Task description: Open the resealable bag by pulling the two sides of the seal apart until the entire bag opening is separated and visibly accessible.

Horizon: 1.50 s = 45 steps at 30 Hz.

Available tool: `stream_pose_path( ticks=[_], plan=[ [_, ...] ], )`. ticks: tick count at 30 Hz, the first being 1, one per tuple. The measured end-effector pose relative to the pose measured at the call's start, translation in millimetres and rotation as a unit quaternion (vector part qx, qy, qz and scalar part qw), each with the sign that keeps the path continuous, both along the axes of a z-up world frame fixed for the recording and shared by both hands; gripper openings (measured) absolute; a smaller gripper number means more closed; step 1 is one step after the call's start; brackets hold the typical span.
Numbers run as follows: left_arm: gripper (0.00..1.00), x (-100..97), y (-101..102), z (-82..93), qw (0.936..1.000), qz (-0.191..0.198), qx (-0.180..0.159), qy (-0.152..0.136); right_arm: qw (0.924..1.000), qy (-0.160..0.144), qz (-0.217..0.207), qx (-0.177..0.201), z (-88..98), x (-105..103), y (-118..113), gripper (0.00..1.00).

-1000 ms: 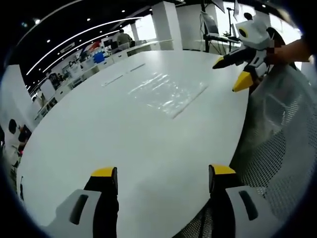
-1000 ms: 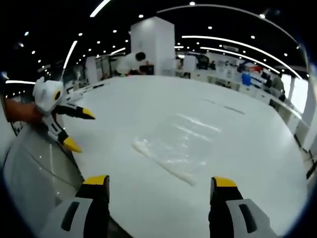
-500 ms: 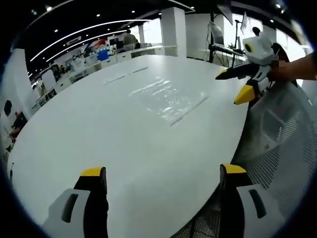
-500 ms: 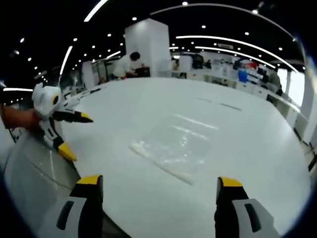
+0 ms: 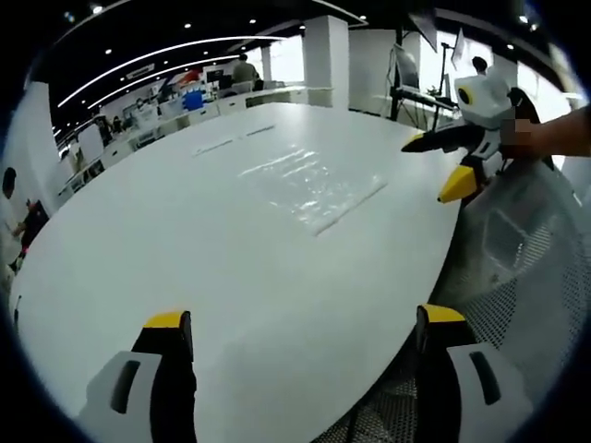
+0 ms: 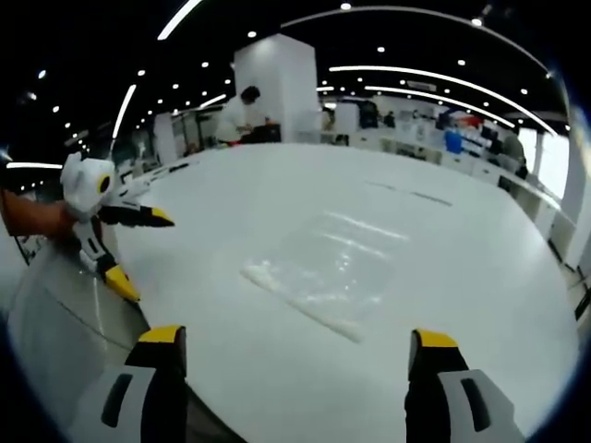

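Note:
A clear resealable bag (image 5: 309,180) lies flat on the big white table (image 5: 185,240), its seal strip along the near edge; in the right gripper view the bag (image 6: 323,272) sits ahead of the jaws. My left gripper (image 5: 305,328) is open over the table's near edge, well short of the bag, nothing between its fingers. My right gripper (image 6: 291,346) is also open and empty, a short way before the bag's seal. The right gripper (image 5: 448,161) shows at the right of the left gripper view; the left gripper (image 6: 115,240) shows at the left of the right gripper view.
A mesh-backed chair (image 5: 517,268) stands at the table's edge beside my left gripper. A white pillar (image 6: 277,78) and desks with people stand beyond the table. Thin dark strips (image 5: 231,140) lie on the table's far part.
Both views have shifted slightly as the hands moved; each gripper's jaws stand a little wider apart. The bag has not moved.

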<state>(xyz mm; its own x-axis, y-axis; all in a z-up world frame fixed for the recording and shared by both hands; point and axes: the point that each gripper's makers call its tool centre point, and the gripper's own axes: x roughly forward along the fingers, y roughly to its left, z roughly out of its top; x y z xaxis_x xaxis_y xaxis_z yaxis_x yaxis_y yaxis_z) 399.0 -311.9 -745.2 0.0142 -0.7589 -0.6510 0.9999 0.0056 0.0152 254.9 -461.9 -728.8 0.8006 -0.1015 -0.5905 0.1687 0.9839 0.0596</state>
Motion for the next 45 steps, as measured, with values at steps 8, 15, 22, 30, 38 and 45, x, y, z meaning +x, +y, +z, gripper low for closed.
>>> stream_pose_path(
  ticks=[8,15,22,30,38,45],
  plan=[
    [0.99,-0.5,0.4,-1.2,1.0,-0.002,0.004,-0.003,1.0,0.004,0.001,0.0,-1.7,-0.9,-0.1,1.0],
    [0.99,-1.7,0.8,-1.8,1.0,-0.005,0.006,-0.004,1.0,0.005,-0.004,0.001,-2.0,-1.6,-1.0,1.0],
    [0.98,-1.5,1.3,-2.4,0.9999,-0.009,0.009,-0.01,0.9999,0.009,-0.006,0.0,-3.4,-2.3,-2.0,1.0],
    [0.98,-0.6,0.9,-2.2,0.9999,-0.009,0.008,-0.012,0.9999,0.012,-0.006,-0.002,-4.7,-2.7,-3.3,0.99],
    [0.97,-0.9,1.1,-3.6,0.9998,-0.012,0.012,-0.014,0.9999,0.013,-0.009,0.002,-5.4,-2.8,-3.7,0.99],
    [0.97,-1.4,2.0,-5.0,0.9996,-0.015,0.016,-0.017,0.9998,0.017,-0.011,0.002,-6.9,-4.0,-4.4,0.98]
  ],
)
